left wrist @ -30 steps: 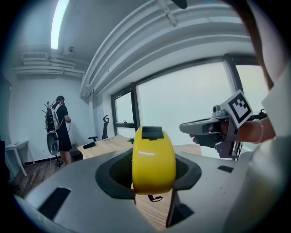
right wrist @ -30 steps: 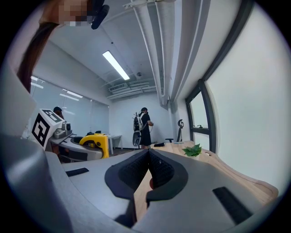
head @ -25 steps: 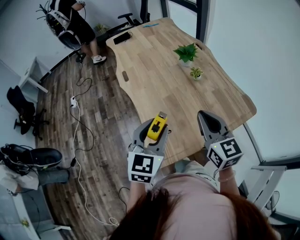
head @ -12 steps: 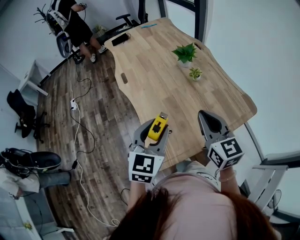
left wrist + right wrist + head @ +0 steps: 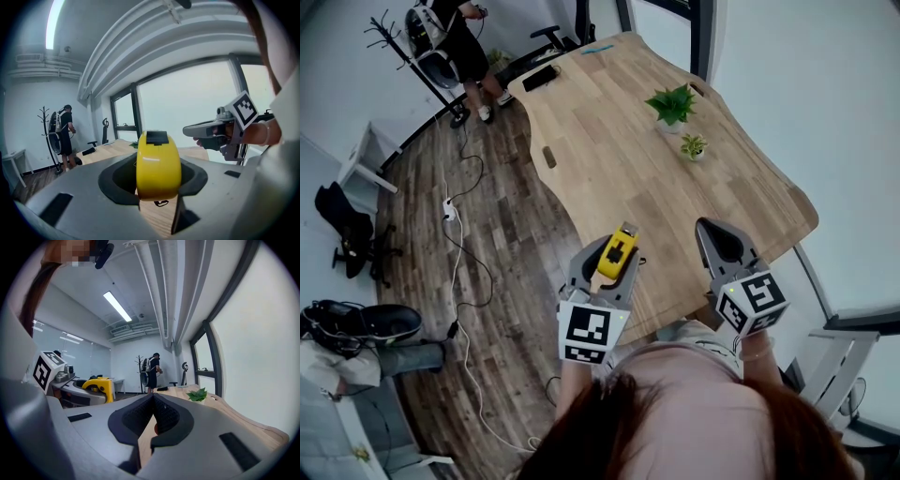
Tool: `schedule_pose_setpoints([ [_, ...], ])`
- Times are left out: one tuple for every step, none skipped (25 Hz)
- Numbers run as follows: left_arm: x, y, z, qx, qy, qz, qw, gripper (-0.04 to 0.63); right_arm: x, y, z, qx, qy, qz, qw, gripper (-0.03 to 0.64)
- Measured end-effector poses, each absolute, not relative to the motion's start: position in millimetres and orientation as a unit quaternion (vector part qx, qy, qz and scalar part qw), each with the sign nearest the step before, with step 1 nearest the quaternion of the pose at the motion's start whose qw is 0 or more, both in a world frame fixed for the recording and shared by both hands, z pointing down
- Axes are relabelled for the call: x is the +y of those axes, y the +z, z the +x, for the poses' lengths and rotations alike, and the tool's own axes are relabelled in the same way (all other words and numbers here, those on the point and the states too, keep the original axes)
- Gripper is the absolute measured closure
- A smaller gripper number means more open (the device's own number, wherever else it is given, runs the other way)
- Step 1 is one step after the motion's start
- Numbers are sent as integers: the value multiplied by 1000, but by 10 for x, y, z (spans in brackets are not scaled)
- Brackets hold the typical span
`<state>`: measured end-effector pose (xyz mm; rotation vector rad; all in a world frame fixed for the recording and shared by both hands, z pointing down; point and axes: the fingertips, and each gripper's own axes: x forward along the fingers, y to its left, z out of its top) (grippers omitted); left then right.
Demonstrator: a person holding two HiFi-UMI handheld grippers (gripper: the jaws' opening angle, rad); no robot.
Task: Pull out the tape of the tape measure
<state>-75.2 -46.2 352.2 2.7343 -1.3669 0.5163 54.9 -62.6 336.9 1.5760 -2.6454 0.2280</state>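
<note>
A yellow tape measure [image 5: 615, 254] with a black slider on top sits clamped between the jaws of my left gripper [image 5: 610, 256], held in the air over the near edge of the wooden table [image 5: 619, 150]. In the left gripper view the tape measure [image 5: 158, 164] fills the gap between the dark pads, and the right gripper [image 5: 190, 131] shows to its right. My right gripper [image 5: 720, 242] hovers to the right of the left one, shut and empty, its pads [image 5: 161, 413] pressed together. From the right gripper view the tape measure [image 5: 100, 386] appears at the left. No tape is drawn out.
Two small potted plants [image 5: 673, 105] [image 5: 693, 146] stand on the far half of the table, with a black item [image 5: 543, 76] at its far end. A person [image 5: 461, 47] stands by a coat rack [image 5: 412, 61] beyond. Cables [image 5: 459, 244] trail over the wood floor at left.
Both grippers have kept their places. The person in the background has shifted a little by the coat rack.
</note>
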Motion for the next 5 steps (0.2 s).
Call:
schedule_pose_setpoints([
  [-474,3527,-758,-440,168,882,20,426,-637,3377,544,-857,75,510,26,617],
  [-485,3533,-762,-440,170,881,20,426,-647,3388,541,-856,77,510,26,617],
  [-496,3541,-765,-440,172,881,21,426,-657,3400,539,-856,79,510,26,617],
  [-507,3549,-768,-440,173,881,21,426,-668,3412,537,-856,80,510,26,617],
  [-519,3558,-770,-439,175,881,22,426,-679,3424,536,-856,81,509,26,617],
])
